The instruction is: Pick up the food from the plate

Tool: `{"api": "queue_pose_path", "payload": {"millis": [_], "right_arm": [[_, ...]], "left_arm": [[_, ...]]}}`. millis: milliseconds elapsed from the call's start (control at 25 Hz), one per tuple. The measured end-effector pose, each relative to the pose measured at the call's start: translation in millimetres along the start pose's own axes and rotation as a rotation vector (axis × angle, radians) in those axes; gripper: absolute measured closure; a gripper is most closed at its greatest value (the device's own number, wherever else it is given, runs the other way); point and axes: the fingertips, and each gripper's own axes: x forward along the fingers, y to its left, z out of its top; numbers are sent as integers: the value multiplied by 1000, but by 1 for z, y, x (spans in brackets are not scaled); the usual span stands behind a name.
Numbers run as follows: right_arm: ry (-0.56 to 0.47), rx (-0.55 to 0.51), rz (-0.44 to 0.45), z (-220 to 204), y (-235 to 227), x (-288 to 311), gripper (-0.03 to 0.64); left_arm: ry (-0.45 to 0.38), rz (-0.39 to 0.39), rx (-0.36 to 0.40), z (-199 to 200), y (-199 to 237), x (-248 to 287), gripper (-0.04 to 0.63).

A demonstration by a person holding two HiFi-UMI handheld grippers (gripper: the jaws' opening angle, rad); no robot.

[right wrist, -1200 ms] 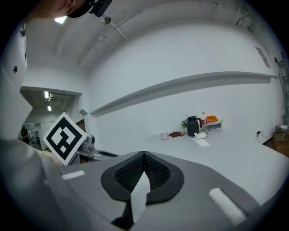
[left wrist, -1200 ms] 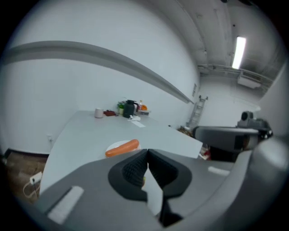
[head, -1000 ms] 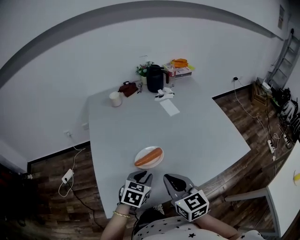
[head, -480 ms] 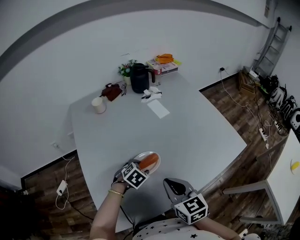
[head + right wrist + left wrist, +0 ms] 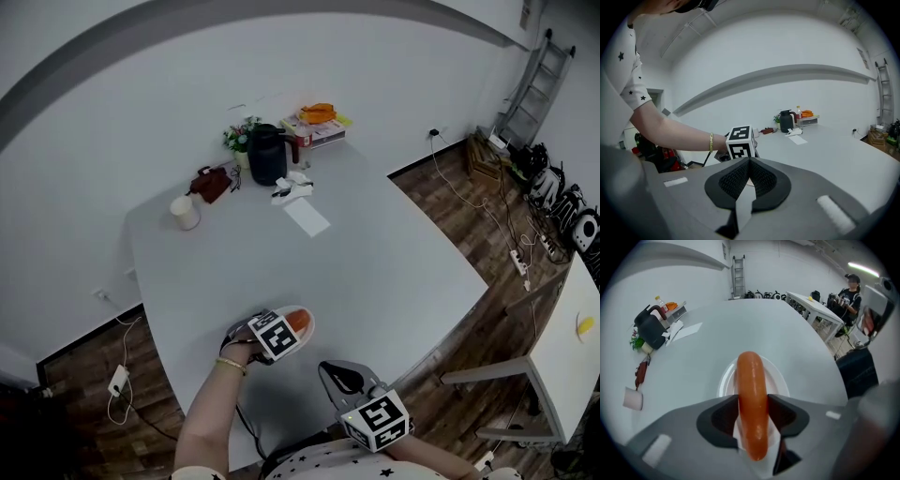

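Note:
An orange sausage [image 5: 751, 394] lies on a small white plate [image 5: 780, 377] near the front edge of the grey table [image 5: 375, 262]. My left gripper [image 5: 752, 403] straddles the sausage; its jaws are closing and the pads sit against both sides. In the head view the left gripper [image 5: 284, 330] covers most of the plate [image 5: 307, 325], with only the sausage's end [image 5: 298, 322] showing. My right gripper [image 5: 330, 371] hangs at the table's front edge, to the right of the plate. Seen from its own camera, the right gripper [image 5: 749, 163] is shut with nothing in it.
At the table's far end stand a black kettle [image 5: 265, 155], a white cup [image 5: 185, 212], a brown pouch [image 5: 210, 183], a small plant [image 5: 242, 134], books [image 5: 317, 128] and a sheet of paper [image 5: 307, 217]. A second white table [image 5: 572, 347] is on the right.
My left gripper went forward from the table's front edge onto the plate and came around the sausage. The right gripper stayed near the front edge.

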Motion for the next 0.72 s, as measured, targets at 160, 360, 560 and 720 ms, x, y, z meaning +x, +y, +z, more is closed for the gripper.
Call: {"api": "queue_pose_path", "payload": {"millis": [160,360,560,720], "right_arm": [[-2,0,-2,0,-2,0,618],[-4,-18,25,0,3,2,618],[-14,-34,42,2,6,-2,618],[-31,-45,62,7,10,-2,618]], "left_arm": [[-24,-20,-54,1,1,2,407],[-87,67,-99,-4,4,-7,410],[-251,60,-247,-5,-14,-44,410],[-436,58,-383,-4,-42,-82,410]]}}
